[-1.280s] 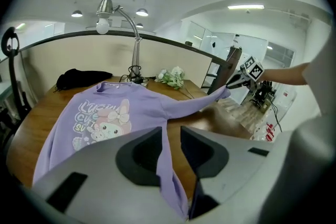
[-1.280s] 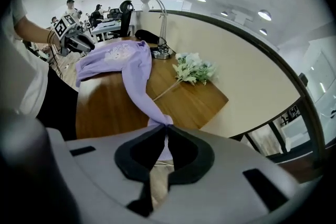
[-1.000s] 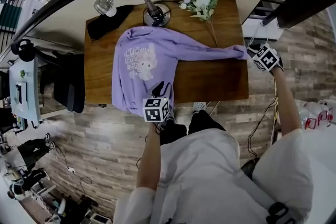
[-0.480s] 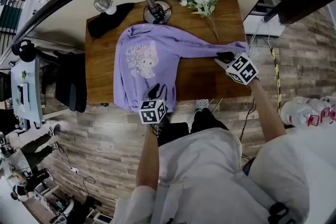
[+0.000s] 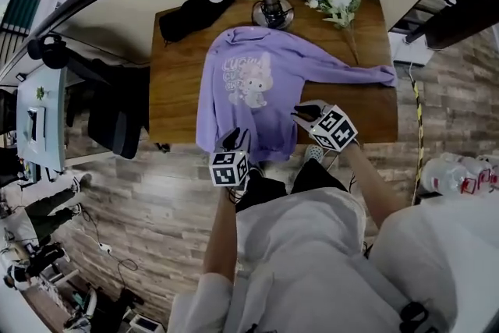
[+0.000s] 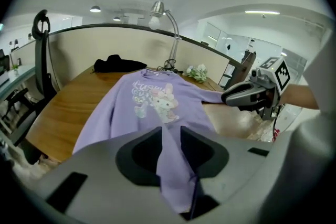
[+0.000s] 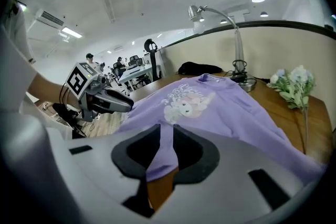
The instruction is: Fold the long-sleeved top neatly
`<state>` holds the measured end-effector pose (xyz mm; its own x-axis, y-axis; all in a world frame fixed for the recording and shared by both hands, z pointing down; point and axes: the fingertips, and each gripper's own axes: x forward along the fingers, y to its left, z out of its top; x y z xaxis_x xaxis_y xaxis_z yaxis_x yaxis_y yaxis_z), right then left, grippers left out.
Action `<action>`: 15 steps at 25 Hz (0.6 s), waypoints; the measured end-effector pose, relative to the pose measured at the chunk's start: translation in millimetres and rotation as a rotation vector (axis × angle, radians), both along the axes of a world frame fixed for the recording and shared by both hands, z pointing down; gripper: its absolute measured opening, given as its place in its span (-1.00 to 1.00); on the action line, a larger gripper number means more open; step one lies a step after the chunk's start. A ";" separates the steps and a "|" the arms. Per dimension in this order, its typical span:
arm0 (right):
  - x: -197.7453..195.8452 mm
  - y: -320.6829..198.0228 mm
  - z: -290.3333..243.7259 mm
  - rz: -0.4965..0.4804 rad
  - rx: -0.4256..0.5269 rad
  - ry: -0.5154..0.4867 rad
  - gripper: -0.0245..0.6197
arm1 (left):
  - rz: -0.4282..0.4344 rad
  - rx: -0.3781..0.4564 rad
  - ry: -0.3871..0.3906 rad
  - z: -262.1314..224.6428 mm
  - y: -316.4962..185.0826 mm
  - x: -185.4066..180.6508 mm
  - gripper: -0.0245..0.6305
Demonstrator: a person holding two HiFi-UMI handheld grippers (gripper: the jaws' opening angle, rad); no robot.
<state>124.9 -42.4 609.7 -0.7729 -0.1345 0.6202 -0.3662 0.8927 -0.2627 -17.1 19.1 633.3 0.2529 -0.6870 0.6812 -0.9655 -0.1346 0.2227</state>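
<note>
The wooden table (image 5: 175, 90) fills the upper middle of my head view. Along its far edge I see a black cloth (image 5: 191, 15) bunched at the upper left. A silver desk lamp (image 5: 271, 10) stands on a round base at the middle, its head bent left toward the cloth. Pale flowers (image 5: 337, 2) lie at the upper right. A black office chair (image 5: 109, 109) stands left of the table on the plank floor (image 5: 156, 199).

Your top (image 5: 249, 82) is soft purple, with a white bunny and pale letters on the front. The counter (image 5: 175, 97) is brown wood, the cloth (image 5: 191, 15) is black, the lamp (image 5: 269, 10) is silver, and the flowers (image 5: 337, 0) are white with green leaves. Your left claw (image 5: 234, 139) and right claw (image 5: 302, 113) are grey, with black-and-white square marks.
</note>
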 end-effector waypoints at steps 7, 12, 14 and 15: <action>-98.6 31.4 18.2 -0.034 -0.021 0.033 -0.67 | -0.108 -0.019 -0.015 28.8 53.0 -106.9 -0.56; -153.4 67.4 38.0 -0.143 -0.023 0.111 -0.66 | -0.154 -0.061 -0.003 73.4 96.5 -139.1 -0.55; -170.0 78.9 45.1 -0.191 -0.030 0.142 -0.65 | -0.185 -0.087 0.030 94.6 108.9 -142.1 -0.55; -177.5 85.4 48.5 -0.217 -0.033 0.154 -0.65 | -0.200 -0.101 0.050 105.9 114.2 -143.4 -0.52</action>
<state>-52.7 43.0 658.2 -0.6778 0.0461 0.7338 -0.2050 0.9466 -0.2488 -160.5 133.2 739.2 0.1538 -0.6559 0.7391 -0.9582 0.0837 0.2736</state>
